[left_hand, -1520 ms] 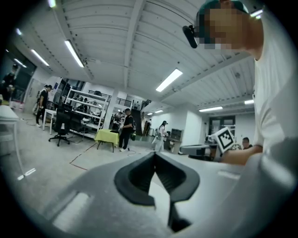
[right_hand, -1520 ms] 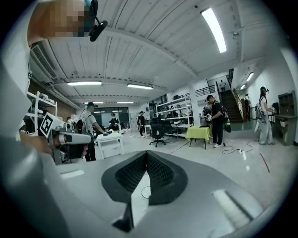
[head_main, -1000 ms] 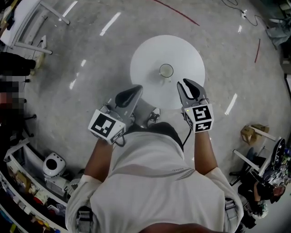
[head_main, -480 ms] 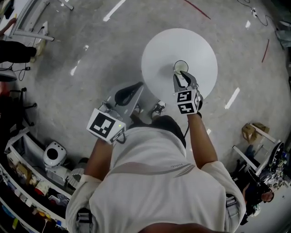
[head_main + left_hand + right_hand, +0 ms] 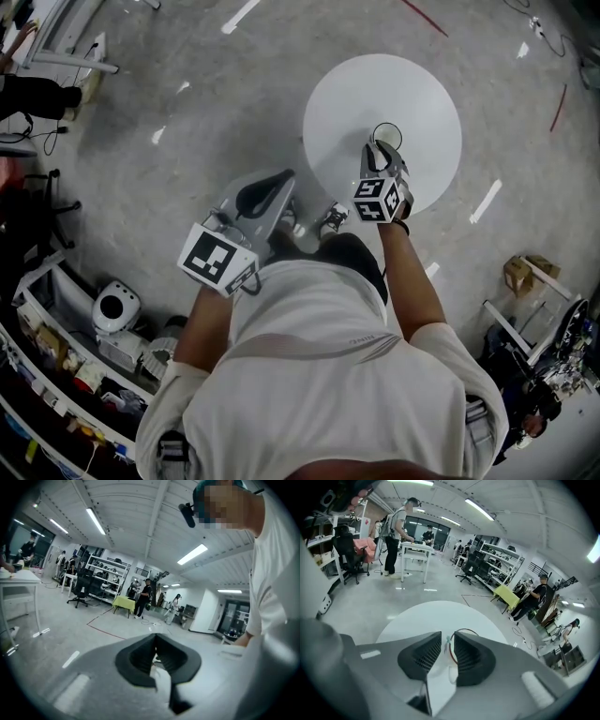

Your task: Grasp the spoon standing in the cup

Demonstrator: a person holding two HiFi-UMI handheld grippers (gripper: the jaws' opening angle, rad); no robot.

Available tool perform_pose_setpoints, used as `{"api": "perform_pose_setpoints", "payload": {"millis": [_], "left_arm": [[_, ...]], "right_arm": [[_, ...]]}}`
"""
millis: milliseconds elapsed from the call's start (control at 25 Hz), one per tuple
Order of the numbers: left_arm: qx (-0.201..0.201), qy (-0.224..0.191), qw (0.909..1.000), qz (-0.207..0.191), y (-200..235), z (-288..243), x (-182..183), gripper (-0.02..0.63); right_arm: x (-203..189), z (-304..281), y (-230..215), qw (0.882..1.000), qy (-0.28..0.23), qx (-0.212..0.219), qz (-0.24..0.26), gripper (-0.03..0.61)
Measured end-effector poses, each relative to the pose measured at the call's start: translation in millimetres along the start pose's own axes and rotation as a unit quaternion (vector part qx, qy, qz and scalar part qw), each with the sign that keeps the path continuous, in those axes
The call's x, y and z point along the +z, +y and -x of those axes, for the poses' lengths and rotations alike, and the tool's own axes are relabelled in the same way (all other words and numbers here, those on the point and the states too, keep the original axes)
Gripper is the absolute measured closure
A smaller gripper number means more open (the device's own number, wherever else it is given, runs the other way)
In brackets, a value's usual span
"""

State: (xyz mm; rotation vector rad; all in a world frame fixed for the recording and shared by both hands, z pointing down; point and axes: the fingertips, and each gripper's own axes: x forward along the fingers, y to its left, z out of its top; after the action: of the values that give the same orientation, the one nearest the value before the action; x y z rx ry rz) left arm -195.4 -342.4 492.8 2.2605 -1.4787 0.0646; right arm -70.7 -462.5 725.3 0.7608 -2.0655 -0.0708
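Observation:
A small glass cup [image 5: 387, 137] stands on a round white table [image 5: 356, 94]. My right gripper [image 5: 380, 156] reaches over the cup from the near side. In the right gripper view the cup's dark rim [image 5: 464, 630] shows just beyond the jaws. The thin pale spoon handle [image 5: 448, 639] stands in the gap of the right gripper [image 5: 446, 637]. Its jaws are closing, and a little space is left on either side of the handle. My left gripper [image 5: 281, 180] hangs near my body, off the table, its jaws [image 5: 154, 637] meeting at the tips with nothing in them.
The table stands on a grey concrete floor with tape marks. A white device [image 5: 112, 309] and cluttered shelves lie at the lower left, a cardboard box [image 5: 517, 274] at the right. Desks, chairs, racks and several people [image 5: 396, 531] fill the room beyond.
My right gripper has moved forward from the table's near edge to the cup, and its jaws now stand round the spoon handle. The left gripper has stayed where it was.

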Motion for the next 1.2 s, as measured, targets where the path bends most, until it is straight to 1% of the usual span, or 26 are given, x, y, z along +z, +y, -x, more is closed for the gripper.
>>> {"api": "perform_pose_setpoints", "payload": {"millis": [160, 200, 280, 360, 560, 720, 880, 1080, 1200], "left_arm": [[-0.002, 0.004, 1.0000, 0.007, -5, 3, -4, 0.612], [-0.001, 0.005, 1.0000, 0.007, -6, 4, -5, 0.612], [0.000, 0.007, 1.0000, 0.007, -8, 6, -8, 0.612], [0.002, 0.005, 1.0000, 0.005, -9, 7, -7, 0.612], [-0.001, -0.005, 1.0000, -0.001, -15, 12, 2, 0.612], [-0.013, -0.014, 0.9998, -0.010, -31, 7, 10, 0.612], [-0.027, -0.024, 0.9990, -0.025, -43, 4, 23, 0.612], [-0.045, -0.032, 0.9978, -0.037, -64, -4, 37, 0.612], [-0.057, -0.040, 0.9964, -0.047, -79, -9, 49, 0.612]], "right_arm": [[-3, -5, 0, 1.000, 0.001, -0.009, -0.001, 0.500], [-3, -6, -1, 1.000, 0.001, -0.012, -0.002, 0.510], [-3, -6, -4, 1.000, -0.003, -0.018, -0.010, 0.553], [0, 0, -10, 0.999, -0.016, -0.025, -0.025, 0.566], [14, 27, -25, 0.996, -0.048, -0.037, -0.058, 0.568], [19, 55, -42, 0.992, -0.074, -0.036, -0.092, 0.568], [30, 87, -58, 0.985, -0.103, -0.030, -0.135, 0.569], [44, 149, -77, 0.977, -0.144, -0.022, -0.153, 0.569], [55, 188, -86, 0.971, -0.175, -0.011, -0.164, 0.569]]}}
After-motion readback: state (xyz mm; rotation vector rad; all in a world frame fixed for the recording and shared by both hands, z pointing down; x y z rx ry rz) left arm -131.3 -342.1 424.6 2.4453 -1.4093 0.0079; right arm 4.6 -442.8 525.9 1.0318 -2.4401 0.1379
